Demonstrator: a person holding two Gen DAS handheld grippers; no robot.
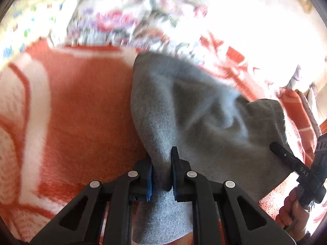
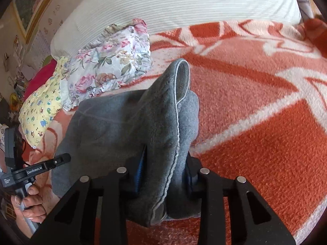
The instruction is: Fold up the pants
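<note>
Mid-fold: left gripper [image 1: 161, 171] and right gripper [image 2: 163, 181] each clenched on grey pants [image 1: 204, 112], bunched and lifted above the orange blanket [image 1: 81, 102]. Laying flat, smoothing remain.

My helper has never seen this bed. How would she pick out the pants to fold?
Start at the orange-and-white blanket covering the bed. Near its middle, below the floral pillow, lie the grey fleece pants, pinched by both hand-held grippers. They are the only plain grey fabric; everything nearby is patterned.
</note>
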